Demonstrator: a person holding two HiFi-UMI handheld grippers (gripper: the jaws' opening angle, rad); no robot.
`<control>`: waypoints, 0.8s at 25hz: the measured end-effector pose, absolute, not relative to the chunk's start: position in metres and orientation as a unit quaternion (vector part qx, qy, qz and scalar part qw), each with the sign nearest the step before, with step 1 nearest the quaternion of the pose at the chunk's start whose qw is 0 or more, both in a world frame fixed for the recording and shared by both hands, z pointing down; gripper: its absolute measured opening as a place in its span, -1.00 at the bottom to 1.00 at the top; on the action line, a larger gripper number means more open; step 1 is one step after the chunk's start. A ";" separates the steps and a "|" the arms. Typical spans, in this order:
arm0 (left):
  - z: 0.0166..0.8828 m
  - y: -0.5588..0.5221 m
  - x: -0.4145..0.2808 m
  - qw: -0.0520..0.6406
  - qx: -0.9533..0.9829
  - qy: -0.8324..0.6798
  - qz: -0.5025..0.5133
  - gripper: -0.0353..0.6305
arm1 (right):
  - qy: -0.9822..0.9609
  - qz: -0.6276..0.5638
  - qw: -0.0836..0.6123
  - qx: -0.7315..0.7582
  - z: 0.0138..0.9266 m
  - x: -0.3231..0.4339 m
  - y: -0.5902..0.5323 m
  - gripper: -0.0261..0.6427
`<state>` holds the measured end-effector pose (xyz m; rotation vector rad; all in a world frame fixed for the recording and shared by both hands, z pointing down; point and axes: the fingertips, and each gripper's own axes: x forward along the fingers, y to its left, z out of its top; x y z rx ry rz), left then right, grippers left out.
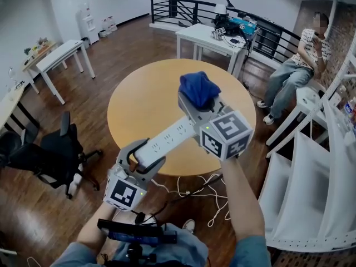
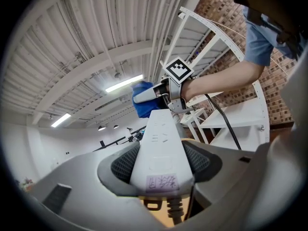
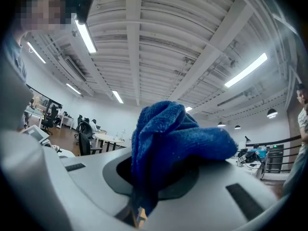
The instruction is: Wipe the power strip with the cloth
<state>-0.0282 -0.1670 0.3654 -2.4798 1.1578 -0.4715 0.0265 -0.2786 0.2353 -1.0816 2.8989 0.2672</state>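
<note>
A long white power strip (image 1: 172,137) is held in the air over the near edge of the round table, its cord end clamped in my left gripper (image 1: 142,157). In the left gripper view the strip (image 2: 161,148) runs straight out between the dark pads, up toward the right gripper (image 2: 166,93). My right gripper (image 1: 196,105) is shut on a bunched blue cloth (image 1: 198,89) and sits at the strip's far end. The cloth (image 3: 168,141) fills the middle of the right gripper view and hides the jaws' tips. Whether cloth and strip touch is hidden.
A round wooden table (image 1: 144,99) lies below the grippers. White cables (image 1: 203,191) trail on the floor by its near edge. A black office chair (image 1: 53,149) stands at the left, white shelving (image 1: 311,193) at the right, and a seated person (image 1: 295,65) beyond it.
</note>
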 end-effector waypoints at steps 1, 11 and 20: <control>0.366 -0.168 -0.029 0.183 -0.876 0.413 -0.170 -0.05 | 0.933 0.086 0.016 -0.348 0.236 0.026 -0.278 -0.74; 0.379 -0.175 -0.024 0.195 -0.862 0.422 -0.202 -0.05 | 0.940 0.079 -0.004 -0.333 0.244 0.007 -0.269 -0.75; 0.378 -0.187 -0.020 0.207 -0.851 0.432 -0.215 -0.05 | 0.952 0.057 -0.003 -0.301 0.256 -0.021 -0.255 -0.74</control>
